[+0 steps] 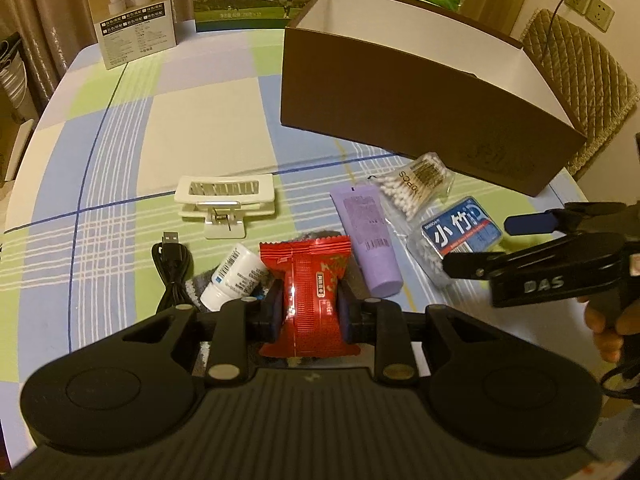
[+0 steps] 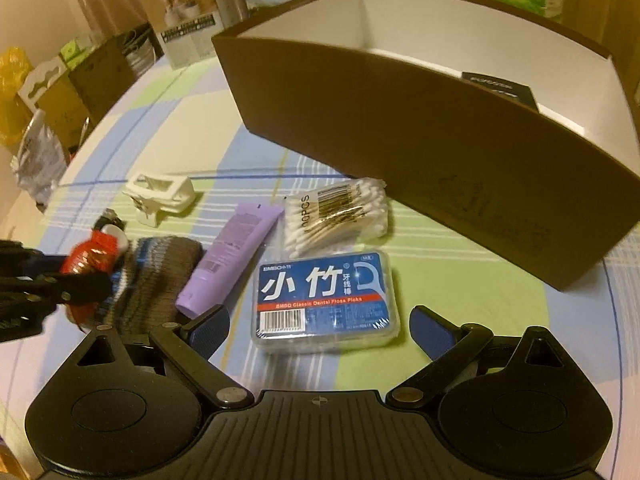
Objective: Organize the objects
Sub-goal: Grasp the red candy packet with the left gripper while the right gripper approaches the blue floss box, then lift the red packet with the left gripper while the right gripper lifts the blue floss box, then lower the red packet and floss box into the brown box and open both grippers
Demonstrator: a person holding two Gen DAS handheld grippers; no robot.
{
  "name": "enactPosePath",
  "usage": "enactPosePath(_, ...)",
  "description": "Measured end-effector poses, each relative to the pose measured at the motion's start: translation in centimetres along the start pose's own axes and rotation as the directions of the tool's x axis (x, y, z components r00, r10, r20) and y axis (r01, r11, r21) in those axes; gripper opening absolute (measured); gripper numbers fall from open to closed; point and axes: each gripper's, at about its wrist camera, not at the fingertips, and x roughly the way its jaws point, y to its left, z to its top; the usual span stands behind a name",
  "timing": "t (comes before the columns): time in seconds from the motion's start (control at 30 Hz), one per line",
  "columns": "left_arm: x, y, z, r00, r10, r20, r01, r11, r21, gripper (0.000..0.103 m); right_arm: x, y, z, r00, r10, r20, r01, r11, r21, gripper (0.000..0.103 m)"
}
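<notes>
Left gripper pinching red packet; right gripper spread before floss case. Next, probably: carry to box.

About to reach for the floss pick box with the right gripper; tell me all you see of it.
The floss pick box is a clear plastic rectangular case with a blue label, white characters, a red stripe and a barcode. It lies flat, lid closed, on the checked tablecloth, between the open right gripper fingers, untouched. Cotton swabs lie just beyond.
</notes>
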Motion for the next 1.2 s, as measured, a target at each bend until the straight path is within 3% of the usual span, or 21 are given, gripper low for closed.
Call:
enactPosePath(0.17, 0.3, 0.0, 0.2, 1.0, 0.006, -0.001, -0.006, 1.0, -0.005, 0.022, 1.7, 0.0, 0.2, 0.999, -0.02, -0.025, 0.019, 0.999, -0.032, 0.095)
enactPosePath(0.23, 0.4, -0.1, 0.4, 1.0, 0.006, 0.0, -0.006, 1.0, -0.002, 0.022, 2.3, 0.1, 0.2, 0.999, -0.03, -0.036, 0.028, 0.998, -0.047, 0.092)
enactPosePath(0.27, 0.4, -0.2, 0.5, 1.0, 0.007, 0.001, -0.007, 1.0, -0.001, 0.022, 2.6, 0.2, 0.2, 0.999, -0.034, -0.042, 0.031, 0.998, -0.057, 0.085)
enactPosePath(0.43, 0.4, -0.5, 0.9, 1.0, 0.003, 0.007, -0.004, 1.0, 0.009, 0.022, 2.8, 0.3, 0.0, 0.998, -0.043, -0.04, 0.039, 0.995, -0.097, 0.083)
enactPosePath(0.67, 0.2, -0.9, 1.7, 1.0, -0.004, 0.021, 0.004, 1.0, 0.027, 0.022, -0.1, -0.9, 0.0, 0.999, 0.027, -0.026, -0.027, 1.0, 0.0, 0.083)
enactPosePath(0.93, -0.5, -2.3, 4.4, 0.997, -0.033, 0.075, 0.027, 0.997, 0.077, 0.022, -5.7, -1.8, 2.1, 0.993, 0.065, 0.102, -0.071, 0.996, 0.056, 0.083)
enactPosePath(1.2, -0.7, -3.8, 10.2, 0.983, -0.055, 0.175, 0.031, 0.99, 0.135, 0.022, -8.6, -2.6, 7.3, 0.966, 0.043, 0.256, -0.06, 0.996, 0.06, 0.083)
